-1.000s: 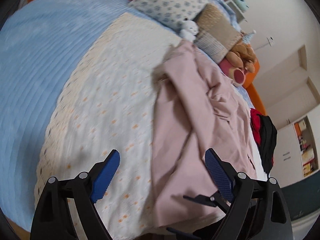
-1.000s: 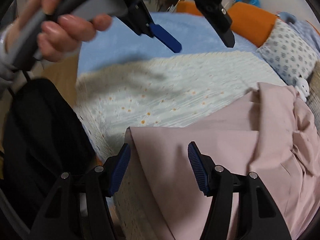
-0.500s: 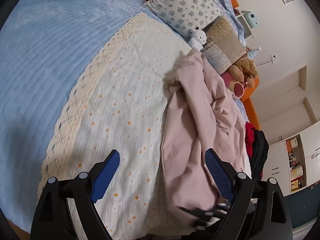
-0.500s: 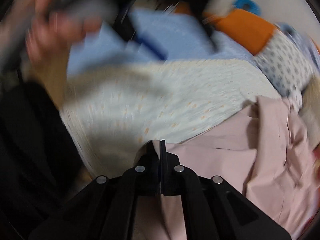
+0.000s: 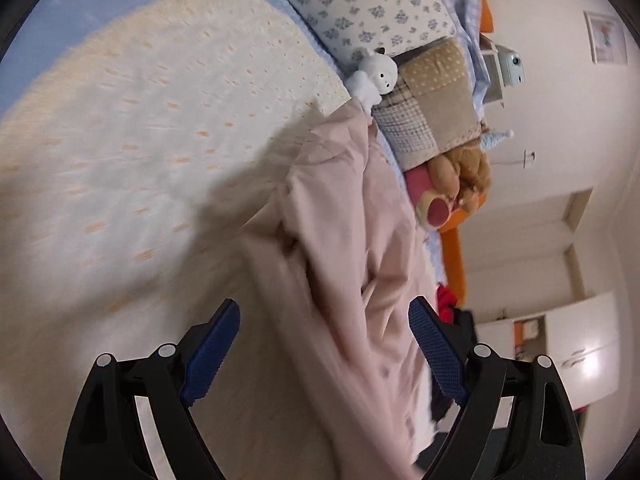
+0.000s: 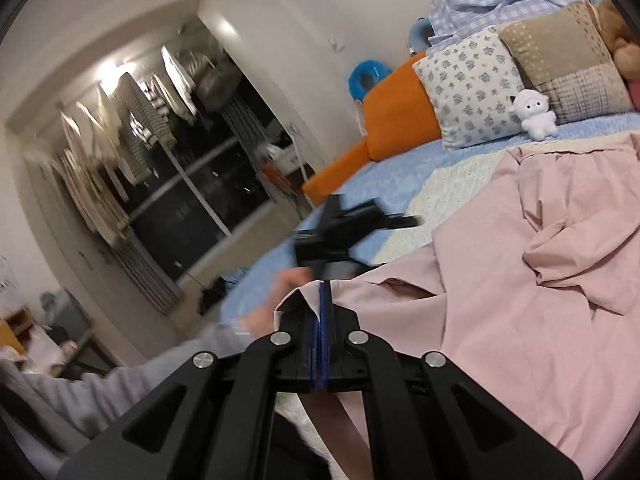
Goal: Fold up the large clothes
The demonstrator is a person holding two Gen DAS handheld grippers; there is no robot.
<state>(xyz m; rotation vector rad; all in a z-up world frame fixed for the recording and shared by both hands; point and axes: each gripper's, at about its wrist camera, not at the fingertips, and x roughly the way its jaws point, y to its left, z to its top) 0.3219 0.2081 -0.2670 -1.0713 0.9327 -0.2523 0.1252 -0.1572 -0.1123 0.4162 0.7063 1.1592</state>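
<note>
A large pink garment (image 5: 360, 240) lies crumpled on a cream dotted blanket (image 5: 140, 140) on the bed. My left gripper (image 5: 324, 304) hovers over the garment's near part with its jaws wide and slowly closing. The cloth lies below and between them, and the pads do not press on it. My right gripper (image 6: 324, 292) is shut on a corner of the pink garment (image 6: 520, 300) and holds that edge lifted off the bed. In the right wrist view the left gripper (image 6: 344, 232) shows as a dark blur just beyond that corner, held by a hand (image 6: 288, 280).
A floral pillow (image 6: 472, 92), a patchwork pillow (image 6: 568, 64) and a white plush toy (image 6: 534, 114) sit at the head of the bed before an orange headboard (image 6: 400, 108). Red and dark clothes (image 5: 452, 304) lie at the bed's far side. Laundry hangs by a dark window (image 6: 140, 120).
My right gripper closed on the garment's corner, then rose and rolled, lifting the edge. My left gripper swung across the bed to the pink cloth.
</note>
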